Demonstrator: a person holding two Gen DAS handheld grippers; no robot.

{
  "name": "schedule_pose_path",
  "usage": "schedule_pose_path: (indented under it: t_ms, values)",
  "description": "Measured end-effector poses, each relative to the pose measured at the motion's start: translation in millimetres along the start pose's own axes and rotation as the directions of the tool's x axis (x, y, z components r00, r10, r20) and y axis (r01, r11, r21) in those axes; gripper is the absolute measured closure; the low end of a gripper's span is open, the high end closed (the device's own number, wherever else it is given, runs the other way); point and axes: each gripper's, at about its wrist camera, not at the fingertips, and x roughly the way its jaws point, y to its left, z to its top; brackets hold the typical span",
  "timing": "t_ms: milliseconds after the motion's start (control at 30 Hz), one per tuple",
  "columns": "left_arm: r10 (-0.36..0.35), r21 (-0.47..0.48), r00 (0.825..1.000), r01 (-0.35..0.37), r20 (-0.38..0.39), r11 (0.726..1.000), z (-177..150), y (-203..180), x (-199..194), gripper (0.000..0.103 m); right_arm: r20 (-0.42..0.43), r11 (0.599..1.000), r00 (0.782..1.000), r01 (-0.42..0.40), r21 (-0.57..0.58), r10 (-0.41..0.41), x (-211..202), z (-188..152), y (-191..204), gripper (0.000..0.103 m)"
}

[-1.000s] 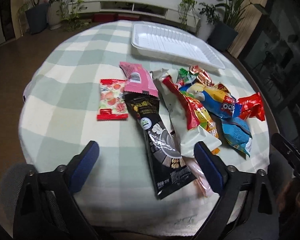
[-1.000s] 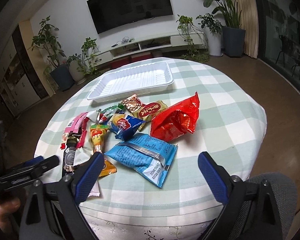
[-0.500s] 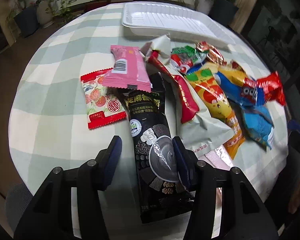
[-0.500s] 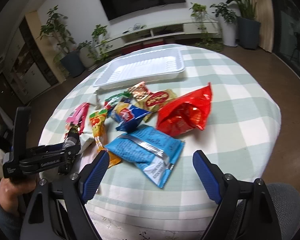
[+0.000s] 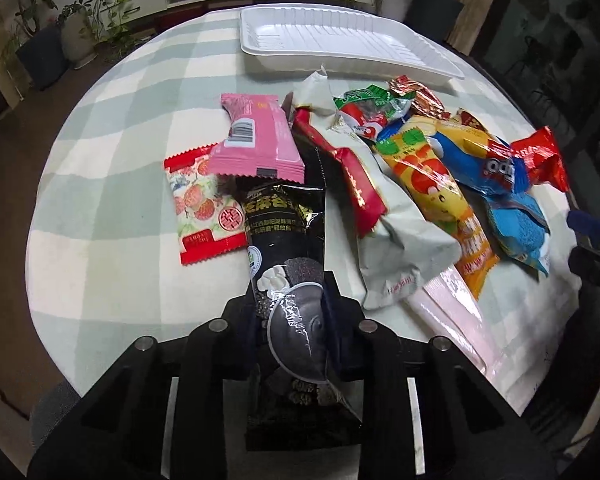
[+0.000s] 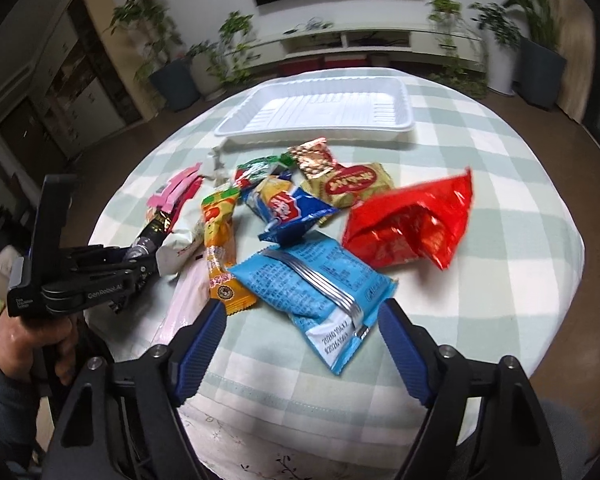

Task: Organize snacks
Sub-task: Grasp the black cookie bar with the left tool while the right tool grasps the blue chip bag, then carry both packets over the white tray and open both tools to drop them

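While your left gripper (image 5: 290, 312) closes, pads pinching near end of black snack packet (image 5: 286, 236), step in hand: 1st pick. Packet lies at pile's 7 o'clock edge, far end tucked under pink packet (image 5: 256, 140). Your right gripper (image 6: 300, 344) narrows, jaws apart, nothing clamped, blue packet (image 6: 312, 280) between them. Next: lift black packet clear, carry toward 12 o'clock. White tray (image 5: 340, 40) there holds 0 snacks.

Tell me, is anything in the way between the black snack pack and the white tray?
Yes. The left gripper is closing on the black snack pack. Ahead of it, toward the white tray, the pink wrapper lies over the pack's far end. The tray itself holds nothing, so lifting the pack over should clear it.
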Motion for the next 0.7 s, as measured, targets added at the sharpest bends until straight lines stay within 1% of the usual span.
schedule_pose_path:
  t_ms: [133, 200, 367, 433, 533, 600, 633, 667, 700]
  values:
    - [-0.039, -0.003, 0.999, 0.039, -0.002, 0.999, -11, 3, -7, 0.079, -0.055, 0.994, 0.998, -0.010, -0.112, 0.004, 12, 11, 7, 0.025]
    - [-0.061, -0.009, 0.998, 0.061, -0.002, 0.998, -15, 4, -10, 0.080, -0.091, 0.983, 0.996, -0.022, -0.185, 0.006, 20, 16, 11, 0.025]
    - [-0.105, -0.013, 0.994, 0.105, 0.000, 0.994, -26, 5, -18, 0.080, -0.167, 0.946, 0.985, -0.013, -0.323, -0.044, 41, 25, 14, 0.025]
    - [-0.123, -0.012, 0.992, 0.123, 0.002, 0.992, -29, 6, -20, 0.080, -0.204, 0.923, 0.977, -0.020, -0.385, -0.064, 50, 28, 15, 0.025]
    - [-0.134, -0.010, 0.991, 0.134, 0.003, 0.991, -34, 6, -21, 0.080, -0.256, 0.896, 0.962, -0.026, -0.442, -0.099, 64, 29, 15, 0.025]
    - [-0.136, -0.008, 0.991, 0.136, 0.006, 0.991, -34, 6, -21, 0.080, -0.294, 0.879, 0.950, -0.050, -0.473, -0.104, 74, 30, 16, 0.025]
    - [-0.135, -0.006, 0.991, 0.135, 0.007, 0.991, -35, 6, -21, 0.080, -0.302, 0.874, 0.948, -0.059, -0.483, -0.103, 77, 30, 16, 0.025]
    - [-0.133, 0.000, 0.991, 0.133, 0.008, 0.991, -36, 6, -21, 0.080, -0.311, 0.870, 0.945, -0.065, -0.489, -0.104, 80, 30, 16, 0.027]
    - [-0.131, 0.005, 0.991, 0.131, 0.009, 0.991, -36, 6, -21, 0.080, -0.329, 0.873, 0.939, -0.076, -0.482, -0.100, 82, 31, 14, 0.036]
